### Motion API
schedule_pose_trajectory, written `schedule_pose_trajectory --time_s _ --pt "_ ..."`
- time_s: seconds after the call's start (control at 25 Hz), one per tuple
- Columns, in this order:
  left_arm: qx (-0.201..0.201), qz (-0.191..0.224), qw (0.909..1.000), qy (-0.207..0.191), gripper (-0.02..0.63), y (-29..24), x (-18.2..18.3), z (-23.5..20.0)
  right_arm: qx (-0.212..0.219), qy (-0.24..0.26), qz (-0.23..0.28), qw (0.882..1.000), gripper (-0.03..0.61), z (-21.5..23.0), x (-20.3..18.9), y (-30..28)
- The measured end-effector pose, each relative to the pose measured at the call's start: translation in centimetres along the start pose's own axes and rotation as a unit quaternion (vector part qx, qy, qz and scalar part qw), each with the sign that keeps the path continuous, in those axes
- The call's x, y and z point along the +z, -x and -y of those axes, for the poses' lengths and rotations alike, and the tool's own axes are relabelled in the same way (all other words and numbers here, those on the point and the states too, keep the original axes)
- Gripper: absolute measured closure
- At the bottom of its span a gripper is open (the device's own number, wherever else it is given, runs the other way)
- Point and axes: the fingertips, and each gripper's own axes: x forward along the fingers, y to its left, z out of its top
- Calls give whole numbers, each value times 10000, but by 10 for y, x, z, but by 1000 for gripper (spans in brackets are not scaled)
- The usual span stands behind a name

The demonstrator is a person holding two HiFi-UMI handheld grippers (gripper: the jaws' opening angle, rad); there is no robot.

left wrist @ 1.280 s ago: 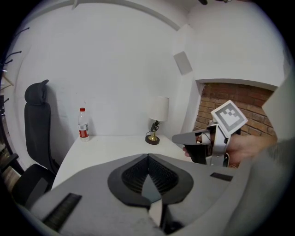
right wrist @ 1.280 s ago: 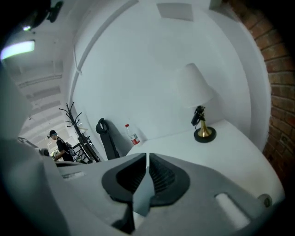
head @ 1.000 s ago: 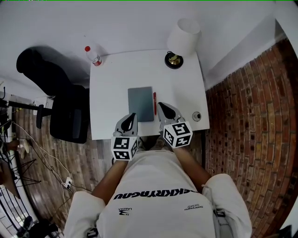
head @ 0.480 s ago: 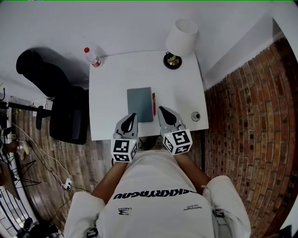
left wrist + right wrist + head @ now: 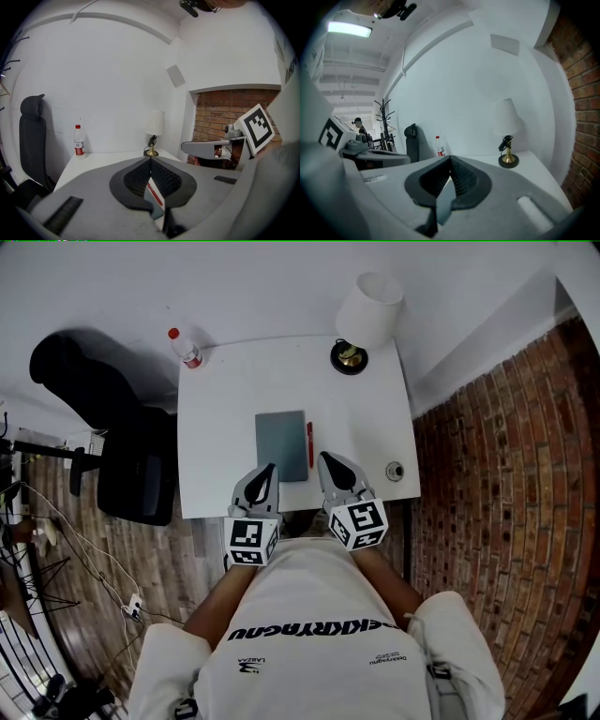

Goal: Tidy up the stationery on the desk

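The white tabletop [image 5: 225, 409] stands against a white wall, with a brick wall [image 5: 506, 474] to its right. A grey notebook [image 5: 281, 445] lies flat near the middle of the tabletop. A red pen [image 5: 310, 444] lies just beside the notebook's right edge, parallel to it.

Both tongs are held over the near edge of the tabletop, pointing toward the far wall. The left tongs [image 5: 270, 469] are pressed together and empty, their tip over the near left corner of the notebook. The right tongs [image 5: 324, 458] are also pressed together with nothing between them, their tip just right of the pen's near end. Neither visibly touches the notebook or the pen.

At the far right corner stands a lamp [image 5: 368, 311] with a white shade and a dark round base. At the far left corner stands a clear bottle [image 5: 186, 347] with a red cap. A small round object [image 5: 395, 470] sits near the right edge, well apart from the pen. A black office chair [image 5: 117, 427] stands to the left of the tabletop.
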Motion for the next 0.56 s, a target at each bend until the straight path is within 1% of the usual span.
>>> schedule_pose_trajectory --time_s 0.56 --pt "34 8 10000 58 615 -8 -2 -8 4 9 -142 9999 582 6 -7 -10"
